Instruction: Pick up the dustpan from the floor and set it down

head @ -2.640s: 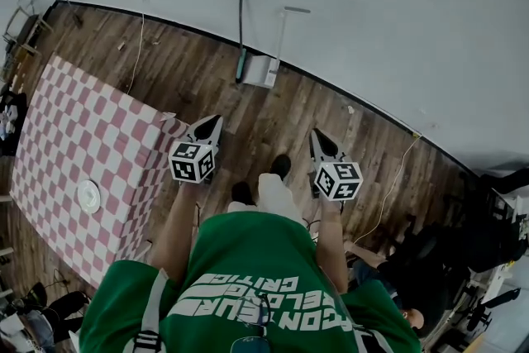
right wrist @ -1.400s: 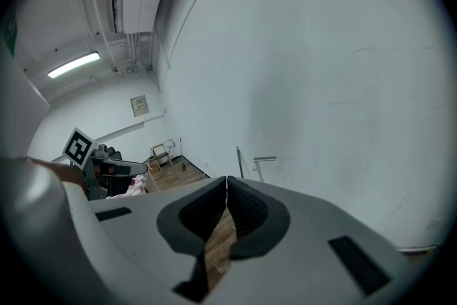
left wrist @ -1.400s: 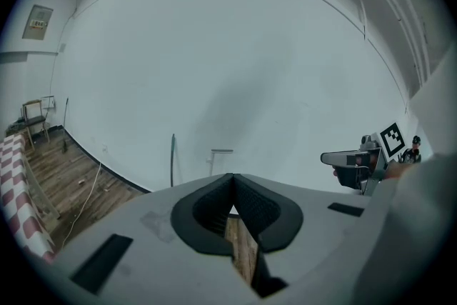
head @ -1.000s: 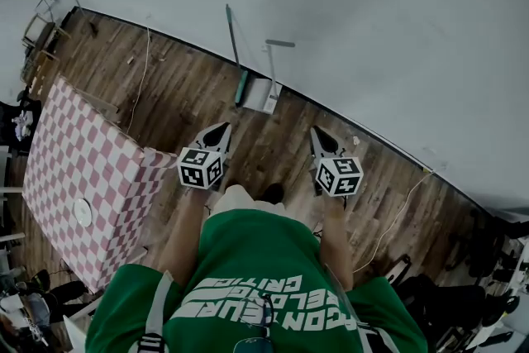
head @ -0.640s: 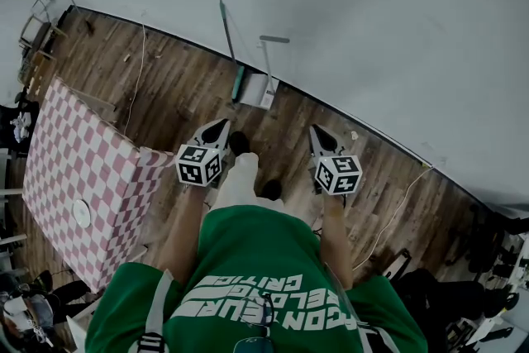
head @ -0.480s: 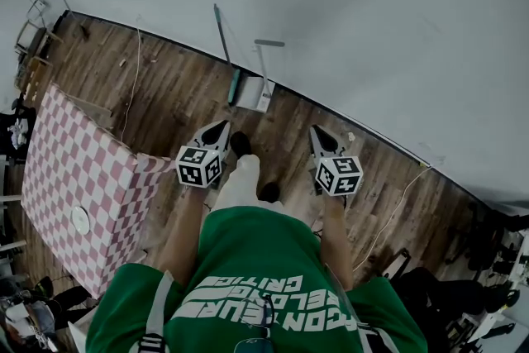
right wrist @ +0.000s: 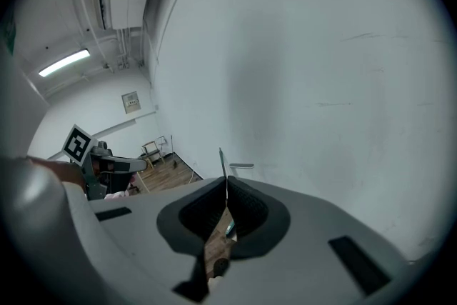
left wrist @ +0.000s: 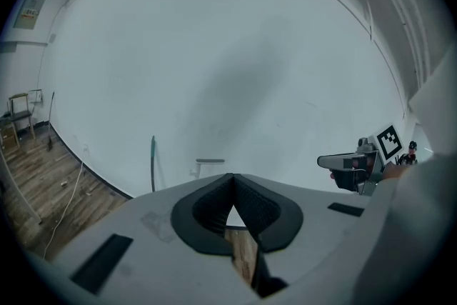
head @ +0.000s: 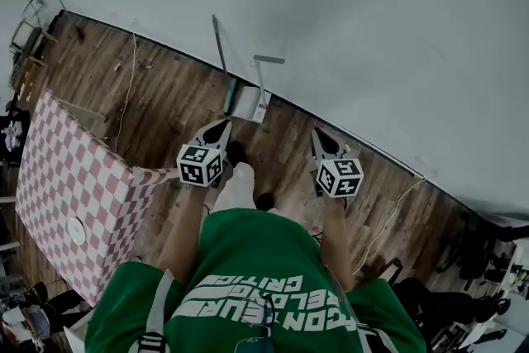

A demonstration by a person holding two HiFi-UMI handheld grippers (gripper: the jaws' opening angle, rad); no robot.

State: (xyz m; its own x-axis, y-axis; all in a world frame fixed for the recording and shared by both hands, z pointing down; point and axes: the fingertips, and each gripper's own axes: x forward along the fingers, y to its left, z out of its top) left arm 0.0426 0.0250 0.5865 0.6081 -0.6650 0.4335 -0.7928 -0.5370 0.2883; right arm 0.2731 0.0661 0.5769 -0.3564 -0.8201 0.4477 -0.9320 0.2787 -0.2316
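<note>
While you hold it out over the floor, left gripper (head: pixel 221 122): jaws pressed together, nothing between them.
Right gripper (head: pixel 316 134): jaws closed too and empty, alongside the left one, with your shoes (head: pixel 235 151) between the two.
Dustpan (head: pixel 248 102): white, on the wooden floor (head: pixel 165 95) at the foot of the far wall (head: pixel 372 29), beyond the left gripper, touched by neither, handle upright.
Broom (head: pixel 223 66): leaning on the wall just left of the dustpan.
Checked table (head: pixel 66 178): near left, well apart from the dustpan.
</note>
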